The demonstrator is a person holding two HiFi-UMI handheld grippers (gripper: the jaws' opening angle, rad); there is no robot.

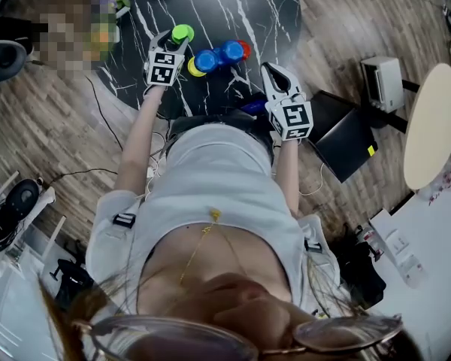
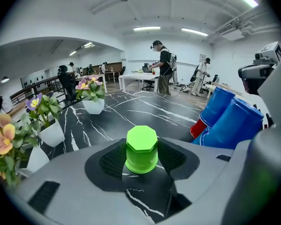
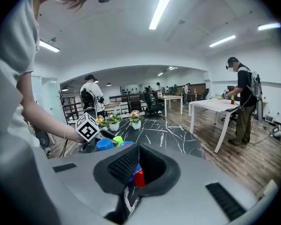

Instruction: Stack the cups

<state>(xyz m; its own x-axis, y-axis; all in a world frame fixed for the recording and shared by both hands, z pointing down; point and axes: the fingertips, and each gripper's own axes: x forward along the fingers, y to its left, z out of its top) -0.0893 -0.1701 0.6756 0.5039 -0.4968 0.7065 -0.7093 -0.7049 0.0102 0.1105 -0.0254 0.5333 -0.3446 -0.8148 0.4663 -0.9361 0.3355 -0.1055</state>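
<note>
Green cup (image 1: 183,32) upside down on counter (image 2: 131,111), between pads of left tongs (image 2: 142,159); tongs open, astride it. 2 blue cups (image 2: 234,121) on sides, touching, just beside. Red cup (image 1: 245,49) at 1 end, yellow cup (image 1: 194,68) at other. Right tongs (image 3: 133,167) closed, empty. Counter black marble; flower pots (image 2: 94,104) at edge. Wood floor (image 1: 52,126), open office.

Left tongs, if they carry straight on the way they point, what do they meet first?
The green cup, upside down on the table. It already stands between the open left tongs, seemingly not yet gripped.
</note>
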